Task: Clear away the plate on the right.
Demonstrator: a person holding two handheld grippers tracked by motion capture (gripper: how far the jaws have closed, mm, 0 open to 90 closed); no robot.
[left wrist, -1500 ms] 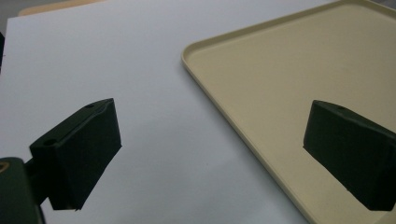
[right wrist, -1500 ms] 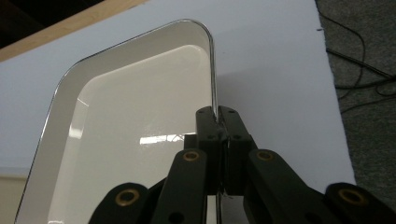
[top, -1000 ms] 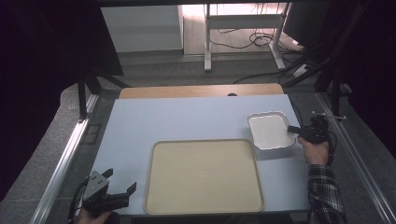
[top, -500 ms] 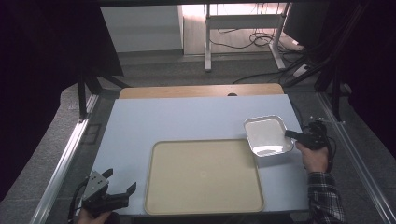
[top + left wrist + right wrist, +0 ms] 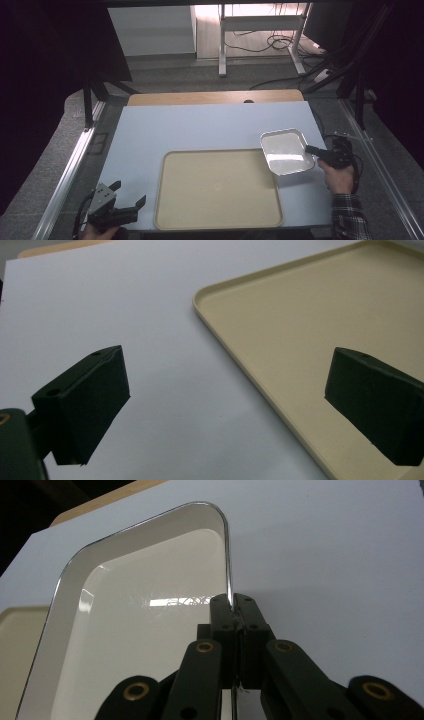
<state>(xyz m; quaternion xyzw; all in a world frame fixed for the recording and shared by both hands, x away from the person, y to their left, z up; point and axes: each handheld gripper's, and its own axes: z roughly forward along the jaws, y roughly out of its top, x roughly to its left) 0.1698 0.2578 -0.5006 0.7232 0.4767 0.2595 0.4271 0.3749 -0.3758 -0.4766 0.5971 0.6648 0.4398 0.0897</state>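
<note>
While the left gripper (image 5: 122, 207) rests at the near left corner of the pale blue tabletop (image 5: 200, 130), held by a hand at the bottom edge of the high view, its fingers (image 5: 87, 405) stand spread wide with nothing between them. Seen from the left gripper view, one black finger hangs over bare tabletop and the other over the near left part of the beige tray (image 5: 320, 325); neither touches anything visible. Moving right in the high view, the beige tray (image 5: 217, 187) lies flat on the near middle of the tabletop, with raised rim and rounded corners, its surface bare. Next comes the white dish (image 5: 286, 151), shallow, rectangular with rounded corners and a shiny metal-coloured rim; its near left corner overlaps the far right corner of the beige tray, the rest sits over the tabletop. Whether the white dish is lifted or resting cannot be told. At far right, the right gripper (image 5: 314, 149) comes in level from the right edge of the tabletop, held by a hand with a plaid sleeve (image 5: 350, 215) behind it. From the right gripper view, its fingers (image 5: 221, 611) are clenched on the thin rim of the white dish (image 5: 140, 630), one pad inside the rim and one outside.
</note>
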